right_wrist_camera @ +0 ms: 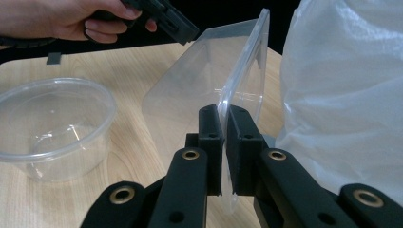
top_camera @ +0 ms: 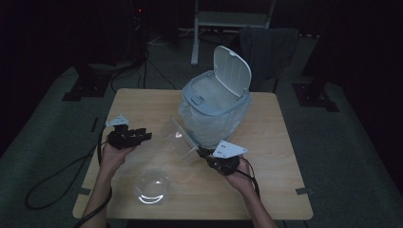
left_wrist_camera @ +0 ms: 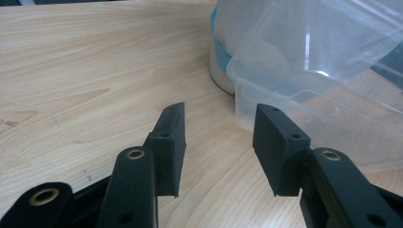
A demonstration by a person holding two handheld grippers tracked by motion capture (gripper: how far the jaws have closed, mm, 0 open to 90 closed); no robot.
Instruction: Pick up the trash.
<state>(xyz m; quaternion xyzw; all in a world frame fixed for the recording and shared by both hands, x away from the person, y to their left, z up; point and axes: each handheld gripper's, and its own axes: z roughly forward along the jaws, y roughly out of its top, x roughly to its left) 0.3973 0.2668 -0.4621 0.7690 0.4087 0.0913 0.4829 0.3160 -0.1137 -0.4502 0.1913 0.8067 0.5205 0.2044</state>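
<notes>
The right hand-held gripper [top_camera: 205, 153], lower centre-right of the high view, is clamped on the rim of a clear rectangular plastic container [top_camera: 179, 139], which it holds tilted, its far side just beside the bag-lined pale blue-grey plastic waste bin [top_camera: 212, 107] with its white lid [top_camera: 232, 71] standing open. The left hand-held gripper [top_camera: 145, 135], at centre-left of that frame, is released and holds nothing; its jaws point toward the container from the left. Judged step: the container is being carried up to the bin, apparently for tipping into or dropping in the open mouth. The next move would call for a lift clear of the bin's rim before any tilt or release, since the container presently sits below that rim; the left hand-held gripper is placed to steady it if needed. A clear round plastic bowl [top_camera: 152, 187] rests on the light wooden table [top_camera: 275, 161] near the bottom edge, well apart from both tools. The right gripper view confirms the grip: the container's thin wall [right_wrist_camera: 240, 80] is pinched between the black jaws, with the bowl [right_wrist_camera: 52, 126] at left and the white bin liner [right_wrist_camera: 349, 90] at right. The left gripper view shows the parted jaws with bare table [left_wrist_camera: 85, 71] between them and the container [left_wrist_camera: 313, 80] just ahead at right, not touching. Whether the container holds anything cannot be told.
</notes>
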